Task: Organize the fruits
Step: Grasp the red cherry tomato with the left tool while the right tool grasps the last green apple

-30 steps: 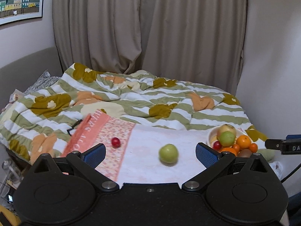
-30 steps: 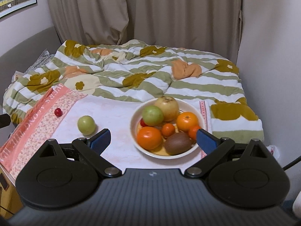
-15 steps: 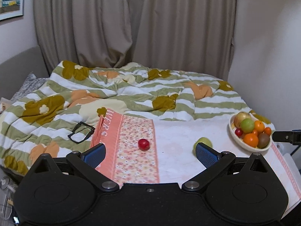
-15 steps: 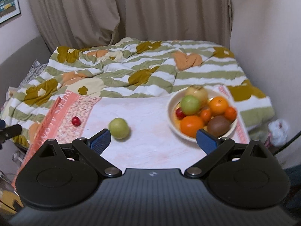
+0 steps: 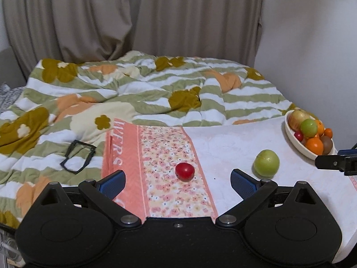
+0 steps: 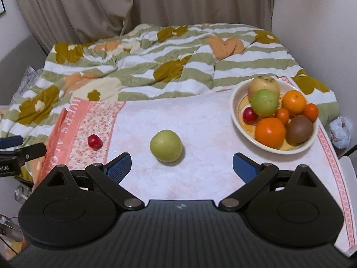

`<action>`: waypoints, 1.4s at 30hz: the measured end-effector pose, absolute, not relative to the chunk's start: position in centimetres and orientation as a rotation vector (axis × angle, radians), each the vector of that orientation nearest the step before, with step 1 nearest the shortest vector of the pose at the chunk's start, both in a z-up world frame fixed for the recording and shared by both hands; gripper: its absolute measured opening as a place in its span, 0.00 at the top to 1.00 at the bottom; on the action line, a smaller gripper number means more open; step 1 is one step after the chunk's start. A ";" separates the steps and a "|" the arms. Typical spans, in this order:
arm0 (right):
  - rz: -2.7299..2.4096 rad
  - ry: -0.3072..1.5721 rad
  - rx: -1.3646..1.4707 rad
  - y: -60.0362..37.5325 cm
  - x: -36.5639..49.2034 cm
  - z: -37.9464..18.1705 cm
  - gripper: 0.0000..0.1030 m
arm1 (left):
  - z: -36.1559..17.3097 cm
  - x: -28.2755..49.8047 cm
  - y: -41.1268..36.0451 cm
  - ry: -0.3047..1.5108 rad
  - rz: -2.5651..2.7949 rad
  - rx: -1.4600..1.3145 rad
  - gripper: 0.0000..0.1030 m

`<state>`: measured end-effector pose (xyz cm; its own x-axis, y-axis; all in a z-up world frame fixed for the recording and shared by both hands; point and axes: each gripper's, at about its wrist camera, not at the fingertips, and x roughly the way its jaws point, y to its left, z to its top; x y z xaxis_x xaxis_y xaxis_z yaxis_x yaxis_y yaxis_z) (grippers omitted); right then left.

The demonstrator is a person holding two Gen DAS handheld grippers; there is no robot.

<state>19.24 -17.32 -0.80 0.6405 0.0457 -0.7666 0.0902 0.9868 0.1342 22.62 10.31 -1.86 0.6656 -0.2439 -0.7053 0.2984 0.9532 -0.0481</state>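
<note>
A small red fruit (image 5: 184,171) lies on the flowered pink band of a cloth, just ahead of my open, empty left gripper (image 5: 178,182). A loose green apple (image 5: 266,163) lies to its right on the white part of the cloth. In the right wrist view the green apple (image 6: 166,145) lies just ahead of my open, empty right gripper (image 6: 181,166), with the red fruit (image 6: 94,141) further left. A cream bowl (image 6: 236,117) at the right holds several fruits: apples, oranges, a kiwi and a red one. It also shows in the left wrist view (image 5: 292,136).
The pink and white cloth (image 6: 200,116) covers a raised surface in front of a bed with a striped flowered duvet (image 5: 156,89). A black frame-like object (image 5: 77,157) lies on the duvet at left. Curtains (image 5: 133,17) and a wall (image 5: 312,44) stand behind.
Both grippers have swung left: the red fruit now sits centred ahead of the left gripper, and the green apple sits centred ahead of the right one. Nothing was picked up.
</note>
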 end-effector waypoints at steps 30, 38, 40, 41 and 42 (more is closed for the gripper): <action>0.033 1.023 0.094 -15.8 28.5 -8.9 0.00 | -11.3 31.4 5.9 0.954 -0.384 0.203 0.62; 0.053 1.034 0.080 -15.3 28.9 -9.5 0.00 | -11.2 30.8 6.2 0.956 -0.381 0.192 0.63; 0.058 1.042 0.083 -15.3 29.2 -9.6 0.01 | -11.2 30.5 6.3 0.960 -0.381 0.182 0.63; 0.059 1.043 0.083 -15.2 29.3 -9.7 0.03 | -11.1 30.4 6.4 0.962 -0.381 0.178 0.63; 0.060 1.043 0.083 -15.2 29.4 -9.8 0.05 | -11.1 30.2 6.5 0.962 -0.380 0.174 0.63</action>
<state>29.37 -15.18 -9.80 0.5028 0.0896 -0.8597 -0.0103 0.9952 0.0978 30.22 6.50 -11.09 0.5123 -0.2381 -0.8251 0.3907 0.9202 -0.0230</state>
